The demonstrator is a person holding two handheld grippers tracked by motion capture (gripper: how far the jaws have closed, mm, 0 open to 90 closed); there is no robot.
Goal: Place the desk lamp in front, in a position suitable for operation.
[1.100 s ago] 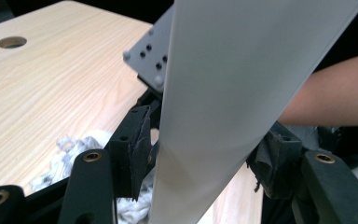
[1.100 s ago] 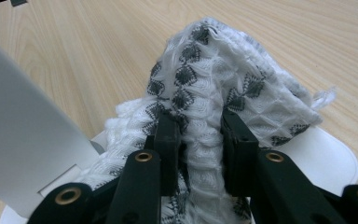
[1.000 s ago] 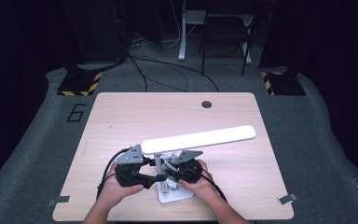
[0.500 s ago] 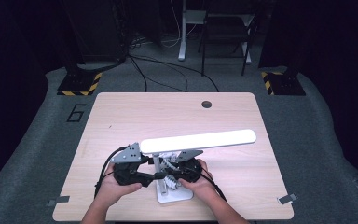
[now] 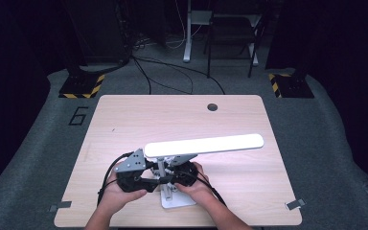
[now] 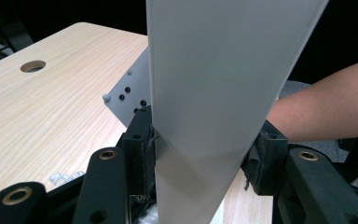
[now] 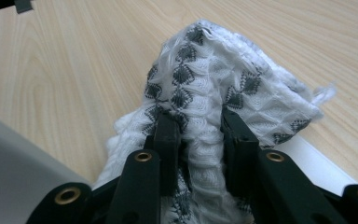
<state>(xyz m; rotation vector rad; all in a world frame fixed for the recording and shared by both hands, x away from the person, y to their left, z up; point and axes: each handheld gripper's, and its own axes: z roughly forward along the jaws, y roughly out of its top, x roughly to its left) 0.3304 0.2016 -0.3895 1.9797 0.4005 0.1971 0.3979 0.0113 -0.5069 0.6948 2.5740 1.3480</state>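
Lamp (image 5: 203,145): white desk lamp; long flat light bar w/ rounded ends, lit, lying level over the table (image 5: 124,120). Thin post under its L part goes down to a flat white base (image 5: 177,200) near the front edge.
Cloth (image 7: 214,88): white waffle-knit rag w/ dark diamond pattern, bunched up.
L tongs (image 6: 200,154): I see the jaws either side of the white lamp bar, which rises straight up between them in the left gripper view. L pad touches the bar, R pad sits right at its edge. Jaws have just been closing; I read it as clamped on the lamp bar.
L tongs, high view (image 5: 149,178): just L of the post, under the bar's L end, grey plate on top.
R tongs (image 7: 200,135): jaws pinched together on a fold of the cloth; the rest of it bulges out past the tips.
R tongs, high view (image 5: 170,176): just R of the post, above the base; both tongs nearly meet at the post.
Lamp vs tongs: bar runs well out to the R of both.
Around: round cable hole (image 5: 212,107) at far side of table, well apart. Dark floor w/ cables and hazard-striped feet behind.
In the way: the bar hides most of my fwd sight in the left gripper view; other forearm (image 6: 326,112) shows behind it.
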